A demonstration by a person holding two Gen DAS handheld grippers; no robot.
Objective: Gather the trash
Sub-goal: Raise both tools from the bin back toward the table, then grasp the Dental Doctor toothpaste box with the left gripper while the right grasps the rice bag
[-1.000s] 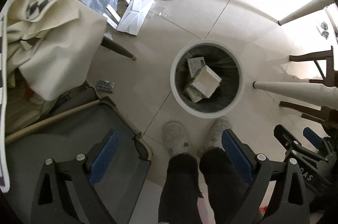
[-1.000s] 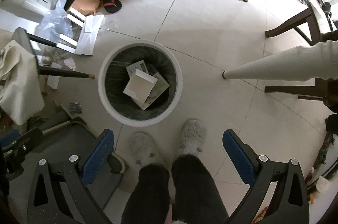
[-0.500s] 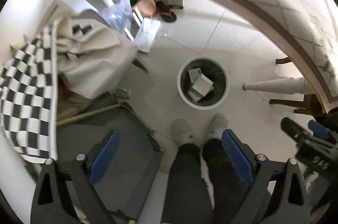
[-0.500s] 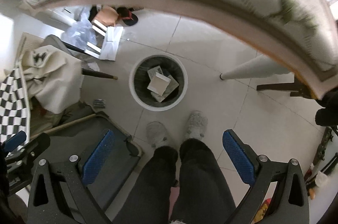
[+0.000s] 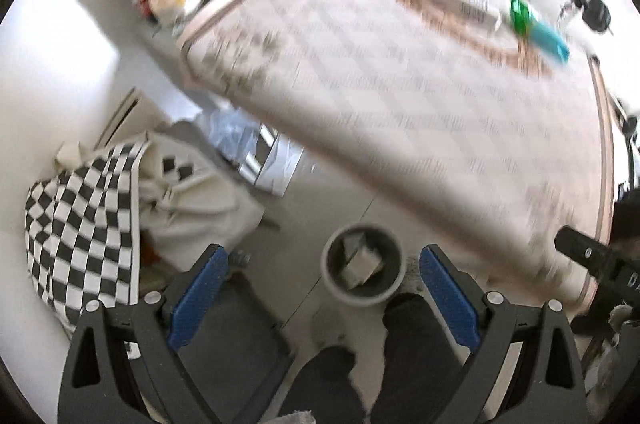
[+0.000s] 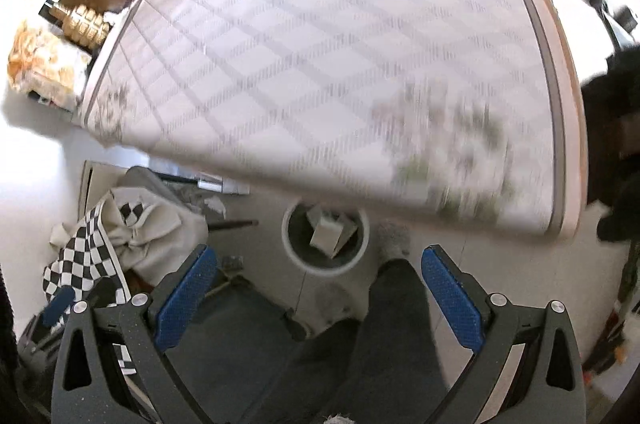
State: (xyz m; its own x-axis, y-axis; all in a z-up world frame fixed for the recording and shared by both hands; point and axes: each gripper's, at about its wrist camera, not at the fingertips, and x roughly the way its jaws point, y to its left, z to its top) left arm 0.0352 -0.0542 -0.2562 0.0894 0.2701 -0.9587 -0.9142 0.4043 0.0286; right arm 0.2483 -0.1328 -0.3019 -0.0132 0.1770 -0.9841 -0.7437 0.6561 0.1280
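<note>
Both grippers, left (image 5: 324, 272) and right (image 6: 318, 274), hang above the bin (image 6: 325, 238), jaws wide apart, empty; tabletop (image 6: 320, 64) beyond.

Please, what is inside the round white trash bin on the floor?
Inside the trash bin lie a few pale flat cartons, leaning on each other against a dark liner. What lies beneath them cannot be seen, and the table edge covers the bin's far rim.

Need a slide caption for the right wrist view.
Open right tool above bin holding boxes, beside table.
</note>
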